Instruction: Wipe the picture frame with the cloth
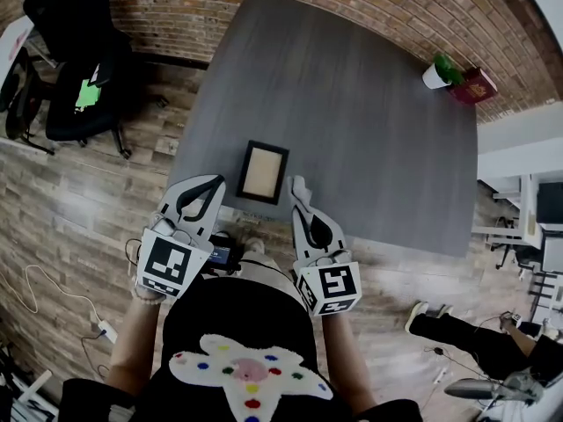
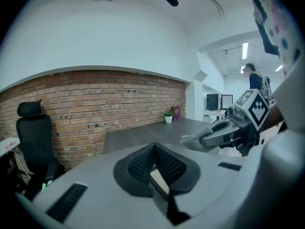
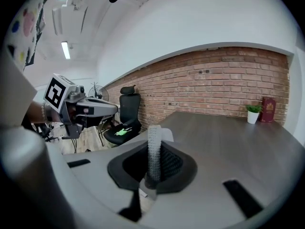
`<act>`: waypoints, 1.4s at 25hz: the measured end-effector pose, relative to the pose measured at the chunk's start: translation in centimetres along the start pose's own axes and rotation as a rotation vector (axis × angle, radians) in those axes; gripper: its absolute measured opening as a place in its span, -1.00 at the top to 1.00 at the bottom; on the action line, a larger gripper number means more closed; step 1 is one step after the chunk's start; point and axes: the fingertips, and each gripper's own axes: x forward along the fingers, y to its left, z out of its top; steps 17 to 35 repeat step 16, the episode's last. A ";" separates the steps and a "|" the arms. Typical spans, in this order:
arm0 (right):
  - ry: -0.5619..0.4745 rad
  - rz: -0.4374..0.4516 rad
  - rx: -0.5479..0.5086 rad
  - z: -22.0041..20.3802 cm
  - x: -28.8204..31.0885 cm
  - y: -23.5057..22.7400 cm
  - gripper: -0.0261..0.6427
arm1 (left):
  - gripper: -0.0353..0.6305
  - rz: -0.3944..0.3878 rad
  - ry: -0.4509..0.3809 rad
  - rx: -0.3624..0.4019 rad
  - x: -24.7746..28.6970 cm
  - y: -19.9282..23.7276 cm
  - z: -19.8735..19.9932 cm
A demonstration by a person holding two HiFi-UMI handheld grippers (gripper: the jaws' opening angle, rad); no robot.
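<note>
The black picture frame with a tan middle (image 1: 264,172) lies flat on the dark grey table (image 1: 352,104). Its long side runs 12 to 6. The right gripper (image 1: 300,193) pinches the pale bumpy cloth (image 3: 153,144) and looks nearer, with the frame at its 11 o'clock. The left gripper (image 1: 214,185) is closed on nothing.

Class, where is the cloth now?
Head view: the cloth is clamped in the right gripper, at the table's near edge, just right of the picture frame.
</note>
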 end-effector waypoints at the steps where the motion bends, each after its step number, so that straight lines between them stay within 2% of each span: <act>1: 0.001 0.001 -0.001 0.0 0.0 0.0 0.86 | 0.86 0.000 0.001 -0.001 0.0 0.0 0.0; 35: 0.003 0.014 -0.008 0.1 0.2 -0.1 0.86 | 0.86 -0.002 0.008 -0.007 0.7 -0.3 -0.2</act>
